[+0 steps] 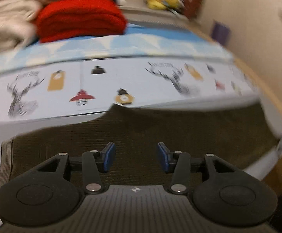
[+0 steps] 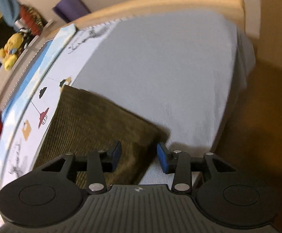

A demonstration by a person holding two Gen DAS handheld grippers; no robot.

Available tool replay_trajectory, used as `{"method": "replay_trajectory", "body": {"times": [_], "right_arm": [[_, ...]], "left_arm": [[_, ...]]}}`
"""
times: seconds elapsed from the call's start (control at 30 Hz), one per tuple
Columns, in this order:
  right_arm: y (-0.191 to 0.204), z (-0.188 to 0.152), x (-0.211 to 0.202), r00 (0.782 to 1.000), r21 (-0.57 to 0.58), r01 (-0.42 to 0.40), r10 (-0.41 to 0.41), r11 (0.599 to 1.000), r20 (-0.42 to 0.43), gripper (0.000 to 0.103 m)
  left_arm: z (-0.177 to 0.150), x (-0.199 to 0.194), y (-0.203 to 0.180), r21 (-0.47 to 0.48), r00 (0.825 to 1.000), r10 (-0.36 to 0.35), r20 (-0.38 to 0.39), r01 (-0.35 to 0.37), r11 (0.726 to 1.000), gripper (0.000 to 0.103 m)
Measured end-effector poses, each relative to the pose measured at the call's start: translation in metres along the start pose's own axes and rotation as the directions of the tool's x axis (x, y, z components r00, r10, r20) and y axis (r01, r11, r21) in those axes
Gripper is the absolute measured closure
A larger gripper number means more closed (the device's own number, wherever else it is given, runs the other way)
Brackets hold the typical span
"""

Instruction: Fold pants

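- Pants [image 1: 141,128], olive corduroy, lie flat on the bed [image 2: 170,77]; lower centre of both views.
- Left gripper [image 1: 136,157] and right gripper [image 2: 139,158]: fingers spread, holding nothing.
- Right hangs over the pants' edge; likely best to pinch that edge squarely, both layers.

Pants [image 1: 141,128]: olive-brown corduroy, lying flat and folded, filling the lower middle of the left view.
Right view [image 2: 94,124]: sitting lower left, one corner pointing toward centre.
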State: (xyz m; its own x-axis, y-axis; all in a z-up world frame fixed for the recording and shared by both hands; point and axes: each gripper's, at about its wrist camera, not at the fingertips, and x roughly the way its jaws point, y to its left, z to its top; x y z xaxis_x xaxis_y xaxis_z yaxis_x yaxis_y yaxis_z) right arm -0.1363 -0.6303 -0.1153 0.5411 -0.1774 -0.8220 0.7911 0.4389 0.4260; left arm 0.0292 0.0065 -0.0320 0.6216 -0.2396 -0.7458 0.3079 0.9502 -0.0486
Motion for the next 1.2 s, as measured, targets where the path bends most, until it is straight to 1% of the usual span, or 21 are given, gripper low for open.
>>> {"method": "replay_trajectory", "body": {"times": [0.03, 0.1, 0.2, 0.27, 0.37, 0.5, 0.57, 0.63, 0.67, 0.73, 0.8, 0.87, 0.9, 0.93, 1.0, 1.03, 1.07, 1.1, 1.13, 1.17, 1.2], "right_arm": [[-0.004, 0.001, 0.004, 1.0, 0.015, 0.0, 0.0, 1.0, -0.017, 0.057], [-0.006, -0.001, 0.008, 1.0, 0.053, 0.009, -0.008, 0.999, -0.023, 0.057], [-0.001, 0.001, 0.013, 1.0, 0.089, -0.001, 0.001, 0.996, 0.004, 0.056], [0.002, 0.001, 0.016, 1.0, 0.098, 0.006, -0.007, 0.995, 0.014, 0.055], [0.003, 0.001, 0.02, 0.999, 0.105, 0.027, -0.031, 0.994, 0.034, 0.073], [0.022, -0.003, 0.004, 0.993, 0.139, 0.052, -0.066, 0.989, 0.094, 0.08], [0.054, -0.007, -0.013, 0.983, 0.068, 0.071, -0.081, 0.995, 0.164, 0.081], [0.096, -0.02, -0.036, 0.963, -0.07, 0.106, -0.085, 0.992, 0.257, 0.081], [0.123, -0.033, -0.048, 0.95, -0.157, 0.119, -0.066, 0.98, 0.306, 0.081], [0.177, -0.069, -0.073, 0.925, -0.337, 0.102, 0.036, 0.936, 0.378, 0.081], [0.229, -0.123, -0.095, 0.893, -0.538, 0.08, 0.179, 0.839, 0.412, 0.081], [0.268, -0.183, -0.106, 0.87, -0.713, 0.046, 0.323, 0.7, 0.373, 0.081], [0.287, -0.221, -0.109, 0.862, -0.796, 0.019, 0.393, 0.605, 0.32, 0.081], [0.298, -0.252, -0.109, 0.86, -0.849, -0.006, 0.436, 0.528, 0.266, 0.081], [0.314, -0.317, -0.1, 0.864, -0.939, -0.062, 0.488, 0.339, 0.12, 0.079], [0.319, -0.355, -0.09, 0.878, -0.974, -0.097, 0.479, 0.205, 0.013, 0.078], [0.322, -0.386, -0.079, 0.893, -0.985, -0.144, 0.441, 0.095, -0.088, 0.07], [0.321, -0.415, -0.067, 0.905, -0.976, -0.218, 0.372, -0.017, -0.209, 0.063], [0.315, -0.44, -0.055, 0.899, -0.948, -0.299, 0.299, -0.111, -0.319, 0.064], [0.307, -0.459, -0.047, 0.889, -0.916, -0.356, 0.234, -0.185, -0.393, 0.066], [0.302, -0.473, -0.043, 0.889, -0.896, -0.372, 0.185, -0.241, -0.418, 0.065]], "left_arm": [[-0.001, 0.005, -0.009, 0.047, 1.0, 0.015, 0.001, -0.015, 0.999, 0.051], [-0.002, 0.016, -0.015, 0.081, 1.0, 0.028, -0.013, -0.027, 0.996, 0.051], [-0.003, 0.031, -0.013, 0.065, 0.998, 0.038, -0.053, -0.034, 0.997, 0.051], [-0.004, 0.032, -0.008, 0.056, 0.997, 0.053, -0.053, -0.051, 0.997, 0.051], [-0.004, 0.03, 0.004, 0.032, 0.997, 0.058, -0.051, -0.057, 0.998, 0.051], [-0.003, 0.027, 0.011, 0.021, 0.997, 0.073, -0.04, -0.072, 0.997, 0.051], [-0.003, 0.024, 0.015, 0.009, 0.996, 0.082, -0.036, -0.082, 0.997, 0.051], [-0.004, 0.02, 0.022, -0.007, 0.994, 0.1, -0.03, -0.101, 0.995, 0.051], [-0.005, 0.017, 0.025, -0.016, 0.994, 0.11, -0.029, -0.11, 0.994, 0.051], [-0.007, 0.014, 0.038, -0.048, 0.991, 0.131, -0.03, -0.132, 0.99, 0.051], [-0.009, 0.01, 0.05, -0.082, 0.989, 0.147, -0.034, -0.149, 0.985, 0.051], [-0.012, 0.006, 0.065, -0.118, 0.986, 0.164, -0.041, -0.168, 0.979, 0.051], [-0.013, 0.004, 0.071, -0.131, 0.984, 0.172, -0.043, -0.176, 0.976, 0.051], [-0.015, 0.001, 0.078, -0.146, 0.983, 0.18, -0.045, -0.185, 0.972, 0.051], [-0.018, -0.002, 0.089, -0.171, 0.98, 0.192, -0.053, -0.199, 0.965, 0.051], [-0.019, -0.004, 0.094, -0.184, 0.979, 0.197, -0.058, -0.204, 0.962, 0.051], [-0.02, -0.006, 0.099, -0.197, 0.979, 0.197, -0.062, -0.205, 0.959, 0.051], [-0.021, -0.007, 0.103, -0.212, 0.979, 0.194, -0.066, -0.204, 0.956, 0.051], [-0.022, -0.008, 0.107, -0.223, 0.979, 0.191, -0.071, -0.202, 0.954, 0.051], [-0.022, -0.008, 0.109, -0.231, 0.979, 0.188, -0.076, -0.2, 0.952, 0.051], [-0.023, -0.008, 0.111, -0.239, 0.979, 0.185, -0.081, -0.199, 0.95, 0.051]]}}
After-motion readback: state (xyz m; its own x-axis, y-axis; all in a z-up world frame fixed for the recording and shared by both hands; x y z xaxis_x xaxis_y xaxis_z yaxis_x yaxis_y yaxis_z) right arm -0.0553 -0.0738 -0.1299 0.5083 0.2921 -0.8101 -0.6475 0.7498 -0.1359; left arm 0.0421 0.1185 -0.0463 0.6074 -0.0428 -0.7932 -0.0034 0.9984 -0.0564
